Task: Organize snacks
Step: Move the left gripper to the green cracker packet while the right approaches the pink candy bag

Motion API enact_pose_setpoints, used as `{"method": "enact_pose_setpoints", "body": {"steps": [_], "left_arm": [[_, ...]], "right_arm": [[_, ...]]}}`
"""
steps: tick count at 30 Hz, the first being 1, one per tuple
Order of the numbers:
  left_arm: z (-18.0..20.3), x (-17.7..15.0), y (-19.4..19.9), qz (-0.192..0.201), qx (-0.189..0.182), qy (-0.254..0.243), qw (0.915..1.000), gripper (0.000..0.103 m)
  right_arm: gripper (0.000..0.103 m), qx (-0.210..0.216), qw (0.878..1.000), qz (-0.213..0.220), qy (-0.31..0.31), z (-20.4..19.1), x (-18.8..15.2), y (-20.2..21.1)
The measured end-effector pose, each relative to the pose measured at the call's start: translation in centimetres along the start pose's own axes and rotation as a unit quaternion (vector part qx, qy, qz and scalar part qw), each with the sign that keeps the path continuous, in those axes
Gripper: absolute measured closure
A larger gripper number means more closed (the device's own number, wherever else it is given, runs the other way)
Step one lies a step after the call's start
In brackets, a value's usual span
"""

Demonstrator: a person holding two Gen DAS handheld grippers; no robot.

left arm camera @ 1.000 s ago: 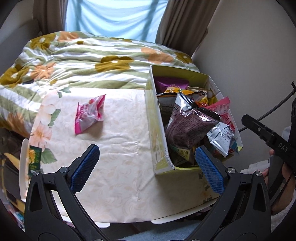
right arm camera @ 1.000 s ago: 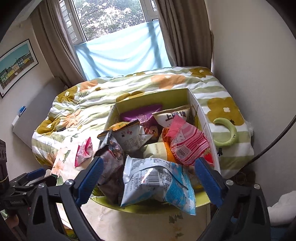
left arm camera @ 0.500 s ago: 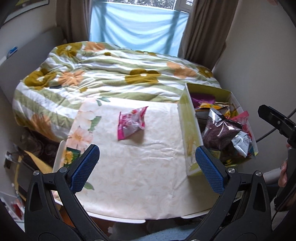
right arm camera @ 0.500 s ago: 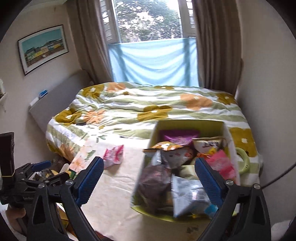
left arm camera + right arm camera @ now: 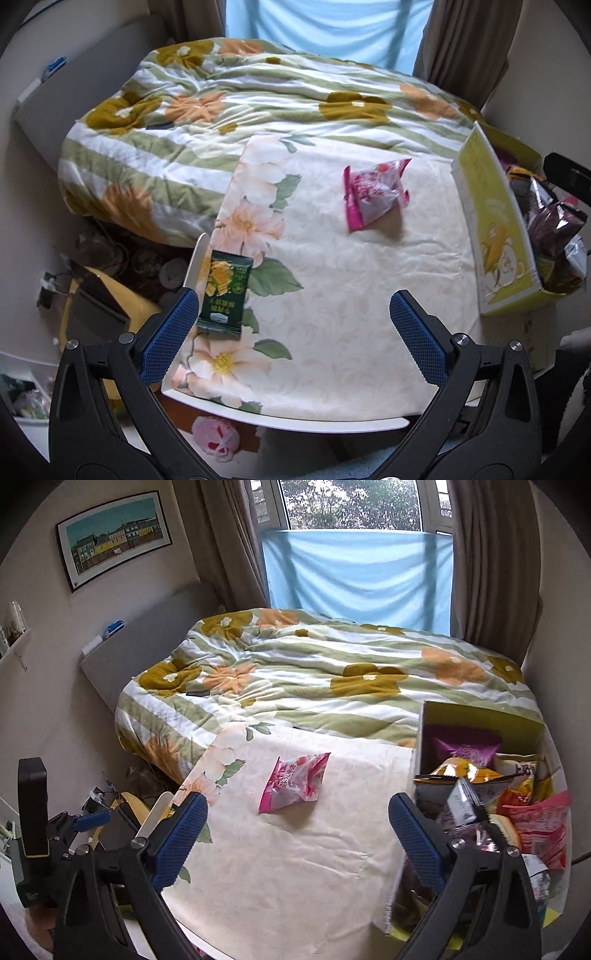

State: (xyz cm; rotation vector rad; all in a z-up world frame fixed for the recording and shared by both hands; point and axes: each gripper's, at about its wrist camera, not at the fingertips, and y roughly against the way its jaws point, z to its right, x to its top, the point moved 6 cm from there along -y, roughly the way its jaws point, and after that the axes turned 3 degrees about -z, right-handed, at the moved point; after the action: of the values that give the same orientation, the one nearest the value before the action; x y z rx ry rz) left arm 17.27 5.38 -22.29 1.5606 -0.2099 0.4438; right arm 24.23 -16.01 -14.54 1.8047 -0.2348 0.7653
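Note:
A pink snack packet lies alone on the cream floral tablecloth. A dark green snack packet rests at the cloth's left edge, just ahead of my left gripper's left finger. A yellow-green cardboard box at the table's right end holds several snack bags. My left gripper hovers open above the table's near edge, holding nothing. My right gripper is open and empty too, between the pink packet and the box. The left gripper also shows low on the left in the right wrist view.
Beyond the table lies a bed with a green-striped flowered quilt. Clutter and a yellow bag sit on the floor to the left. A curtained window and a framed picture are on the far walls.
Both grippers have swung left, away from the box and over the tablecloth. The green packet has come into the left wrist view. Both stay open and empty.

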Motion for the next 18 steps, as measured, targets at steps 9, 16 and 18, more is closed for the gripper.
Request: {"method": "enact_pose_setpoints", "body": {"steps": [9,16,18], "left_arm": [[-3.1,-1.6,-9.5,-0.078,0.039,-0.033,0.9956,0.001],[-4.3,-1.8,-14.1,-0.125,0.038,-0.025,0.9911,0.001],[-4.6,-1.6,-14.5,-0.128,0.038,-0.022,0.9908,0.001]], "right_arm": [[0.005,-0.027,0.997,-0.07,-0.026,-0.8,-2.3,-9.0],[0.005,-0.051,0.991,-0.106,-0.06,-1.1,-4.0,-12.7],[0.005,-0.053,0.99,-0.115,-0.064,-1.3,-4.4,-13.4]]}}
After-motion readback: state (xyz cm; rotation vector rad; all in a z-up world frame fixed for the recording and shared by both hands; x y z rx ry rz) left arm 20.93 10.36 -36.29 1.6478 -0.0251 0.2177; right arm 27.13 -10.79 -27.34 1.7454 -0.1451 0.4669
